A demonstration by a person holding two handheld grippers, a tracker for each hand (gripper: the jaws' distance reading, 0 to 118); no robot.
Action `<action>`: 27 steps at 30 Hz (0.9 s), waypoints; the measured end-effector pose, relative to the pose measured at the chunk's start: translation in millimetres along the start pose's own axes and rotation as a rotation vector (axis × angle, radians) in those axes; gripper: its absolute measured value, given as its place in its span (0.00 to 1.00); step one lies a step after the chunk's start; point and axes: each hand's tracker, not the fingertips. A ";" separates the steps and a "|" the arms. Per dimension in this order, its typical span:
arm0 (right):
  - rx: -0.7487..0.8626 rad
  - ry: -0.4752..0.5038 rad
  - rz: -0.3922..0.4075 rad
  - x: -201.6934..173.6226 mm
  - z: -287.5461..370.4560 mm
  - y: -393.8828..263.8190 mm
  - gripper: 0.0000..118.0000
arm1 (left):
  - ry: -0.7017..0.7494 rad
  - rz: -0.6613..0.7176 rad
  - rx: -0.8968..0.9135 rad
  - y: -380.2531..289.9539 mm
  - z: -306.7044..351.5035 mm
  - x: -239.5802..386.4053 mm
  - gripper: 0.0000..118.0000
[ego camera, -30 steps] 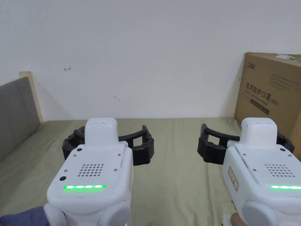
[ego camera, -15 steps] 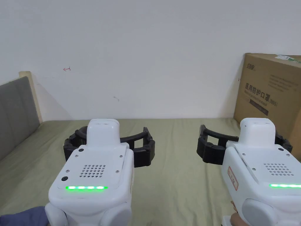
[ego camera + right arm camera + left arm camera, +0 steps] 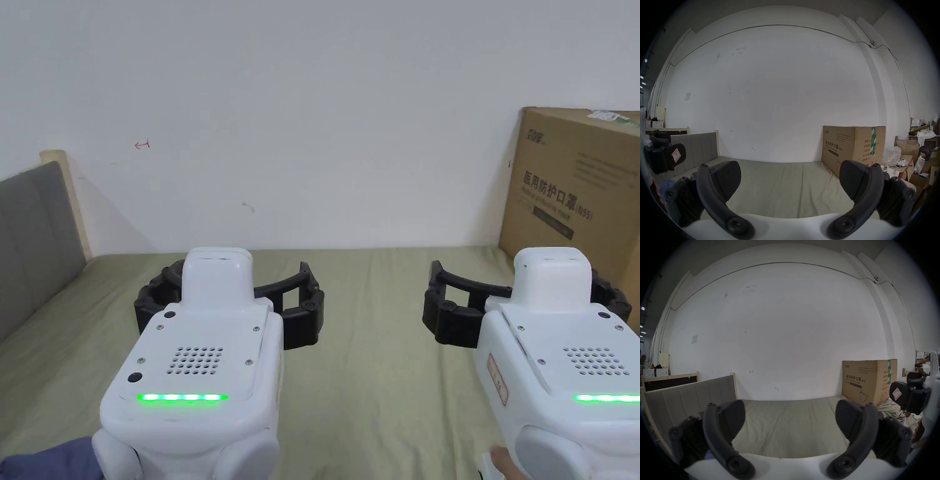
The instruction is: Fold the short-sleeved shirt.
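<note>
My left gripper (image 3: 237,276) and right gripper (image 3: 522,276) hover side by side over a bed with an olive-green sheet (image 3: 369,356). Both are open, with nothing between their jaws. In the left gripper view its own jaws (image 3: 789,405) stand wide apart above bare sheet, and the right gripper (image 3: 907,395) shows at the far right. The right gripper view likewise has its jaws (image 3: 789,164) spread over bare sheet, with the left gripper (image 3: 664,155) at the left edge. A dark blue cloth (image 3: 47,461) peeks in at the bottom left; I cannot tell whether it is the shirt.
A large cardboard box (image 3: 575,187) stands on the bed's right end against the white wall. A grey padded headboard (image 3: 34,244) closes the left end. A heap of checked clothes (image 3: 888,408) lies beside the box. Boxes and clutter (image 3: 916,155) stand beyond the bed.
Both grippers stay open and in nearly the same place above the sheet; the picture has only shifted a little.
</note>
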 end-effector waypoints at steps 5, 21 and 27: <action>0.031 -0.012 0.023 -1.6 2.6 -2.6 0.36 | 0.018 -0.015 -0.070 -4.0 -4.3 4.1 0.28; -0.064 -0.045 -0.016 10.4 -9.8 -21.8 0.00 | -0.029 0.090 -0.157 -22.7 -11.5 -11.4 0.00; -0.110 0.094 -0.011 -51.6 -17.2 -32.8 0.00 | 0.131 0.101 -0.150 -27.9 14.4 -76.7 0.00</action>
